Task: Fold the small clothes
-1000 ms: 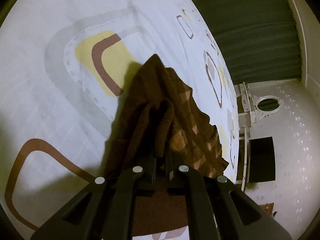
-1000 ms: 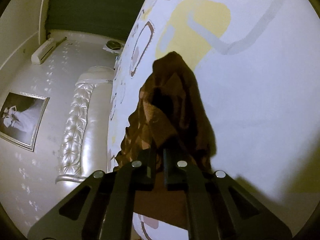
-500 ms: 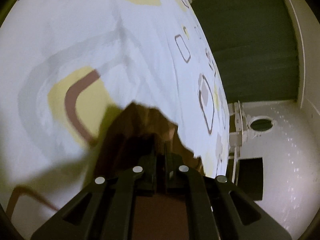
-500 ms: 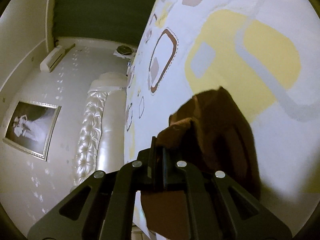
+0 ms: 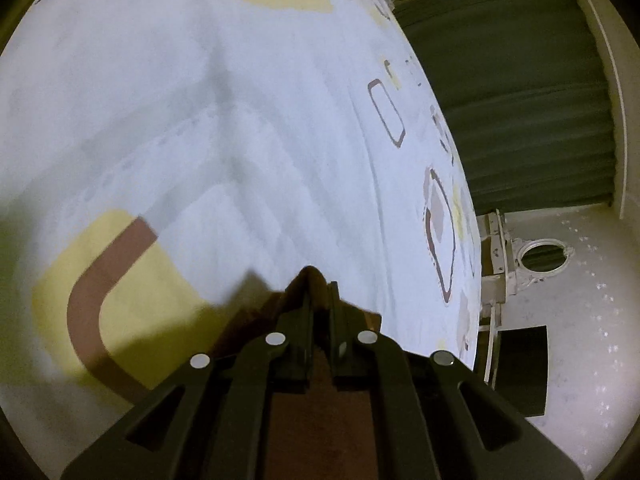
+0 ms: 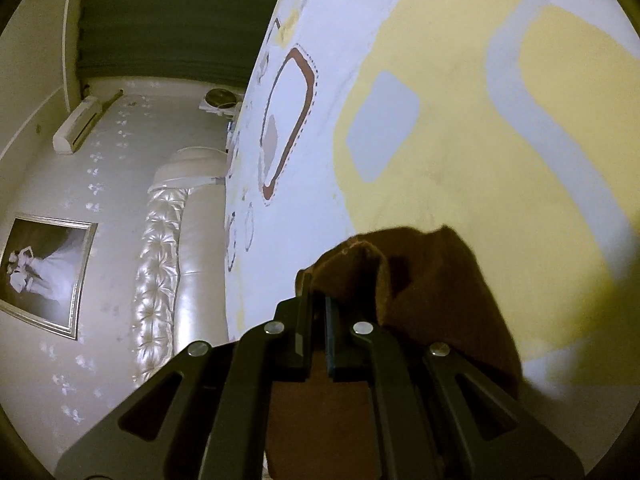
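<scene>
A small brown cloth (image 5: 316,412) is pinched in both grippers over a white bedsheet (image 5: 240,120) with yellow, grey and brown shapes. My left gripper (image 5: 319,300) is shut on one edge of the cloth; only a small tip shows past the fingers, the rest lies under them. My right gripper (image 6: 318,304) is shut on another edge of the same brown cloth (image 6: 440,292), which bunches to the right of the fingers over a yellow patch of the sheet (image 6: 480,140).
The bed's tufted cream headboard (image 6: 160,260) lies left in the right wrist view, with a framed picture (image 6: 40,272) and an air conditioner (image 6: 76,124) on the wall. Dark green curtains (image 5: 520,100) hang beyond the bed. A dark box (image 5: 520,368) stands by the wall.
Both grippers have moved forward over the sheet with the cloth. The cloth hung long ahead of the fingers before; now only a short part shows past them.
</scene>
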### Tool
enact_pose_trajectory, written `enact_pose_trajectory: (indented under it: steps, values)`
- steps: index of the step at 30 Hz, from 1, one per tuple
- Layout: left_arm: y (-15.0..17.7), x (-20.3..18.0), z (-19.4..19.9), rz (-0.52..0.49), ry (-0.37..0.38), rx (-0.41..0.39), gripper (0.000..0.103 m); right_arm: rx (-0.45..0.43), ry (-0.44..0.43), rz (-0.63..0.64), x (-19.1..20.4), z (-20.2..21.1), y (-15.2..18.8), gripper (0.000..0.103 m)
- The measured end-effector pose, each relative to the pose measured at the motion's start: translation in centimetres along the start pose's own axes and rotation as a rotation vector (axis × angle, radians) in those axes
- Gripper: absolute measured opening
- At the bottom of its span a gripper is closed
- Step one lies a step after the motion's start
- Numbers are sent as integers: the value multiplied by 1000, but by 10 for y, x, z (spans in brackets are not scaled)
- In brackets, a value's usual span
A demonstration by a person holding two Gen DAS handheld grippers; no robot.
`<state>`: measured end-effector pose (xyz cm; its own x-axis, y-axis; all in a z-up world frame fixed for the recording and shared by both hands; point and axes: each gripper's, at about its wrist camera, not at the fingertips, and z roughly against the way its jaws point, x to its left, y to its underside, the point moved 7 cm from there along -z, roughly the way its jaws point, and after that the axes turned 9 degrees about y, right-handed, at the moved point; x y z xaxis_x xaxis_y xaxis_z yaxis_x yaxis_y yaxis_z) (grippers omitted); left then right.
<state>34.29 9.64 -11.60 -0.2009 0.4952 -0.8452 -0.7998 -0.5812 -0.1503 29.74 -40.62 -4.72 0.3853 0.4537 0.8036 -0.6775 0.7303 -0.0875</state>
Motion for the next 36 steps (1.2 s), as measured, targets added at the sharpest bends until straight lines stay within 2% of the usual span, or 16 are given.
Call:
enact_pose_trajectory:
  steps: [6, 9, 10, 11, 12, 13, 14, 17, 21, 24, 26, 30, 36]
  values:
    - [-4, 3, -11, -1, -15, 36, 8, 8, 21, -1, -6, -9, -3, 5]
    - [-7, -2, -13, -30, -12, 39, 32, 13, -7, -49, -9, -8, -5, 13]
    - [-10, -3, -10, -44, -25, 16, 47, 2, -11, -59, -10, -6, -8, 18]
    - [-13, -3, -7, -50, -30, -2, 56, -13, -11, -64, -10, -4, -11, 20]
    - [-16, -5, -4, -57, -15, -11, 56, -28, -11, -68, -11, 0, -14, 26]
    - [-18, -6, -3, -63, -8, -1, 56, -37, -15, -77, -12, 3, -17, 27]
    - [-20, -5, -3, -68, -17, 8, 56, -43, -15, -84, -12, 5, -19, 28]
    - [-21, -3, 4, -93, -47, 13, 56, -78, -3, -81, -14, 19, -26, 39]
    - [-3, 3, 26, -91, -16, 57, 56, -117, 2, -44, -18, 51, -20, 47]
    - [24, 9, 53, -121, -11, 72, 57, -123, 51, 25, -28, 79, 2, 50]
    - [45, 13, 72, -128, 4, 80, 61, -118, 89, 50, -42, 97, 24, 54]
    - [82, 24, 95, -96, 38, 102, 62, -65, 82, 22, -65, 114, 65, 55]
    - [117, 34, 94, -69, 51, 163, 66, -21, 88, 89, -64, 119, 111, 61]
